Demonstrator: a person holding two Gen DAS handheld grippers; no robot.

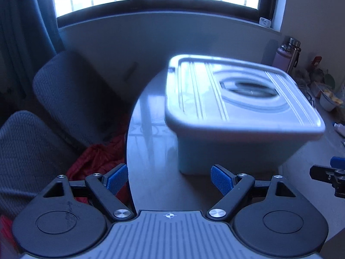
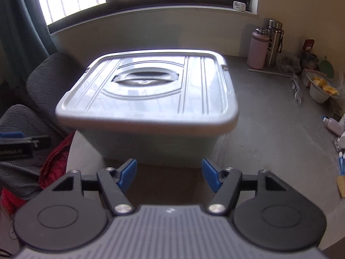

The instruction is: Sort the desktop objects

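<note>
A pale grey-green storage box with a closed lid and a recessed handle (image 1: 237,99) stands on the round table (image 1: 151,133); it also fills the middle of the right wrist view (image 2: 148,90). My left gripper (image 1: 170,178) is open and empty, just in front of the box's near left corner. My right gripper (image 2: 169,173) is open and empty, close to the box's front wall. Small desktop items lie at the right: a small bottle (image 2: 332,125), a blister pack (image 2: 338,143) and a yellow sponge (image 2: 340,183).
Two flasks, pink (image 2: 257,49) and steel (image 2: 273,41), stand at the back right near a bowl of fruit (image 2: 322,90). Grey chairs (image 1: 71,95) and a red cloth (image 1: 97,161) lie left of the table edge. The other gripper shows at the right edge (image 1: 330,177).
</note>
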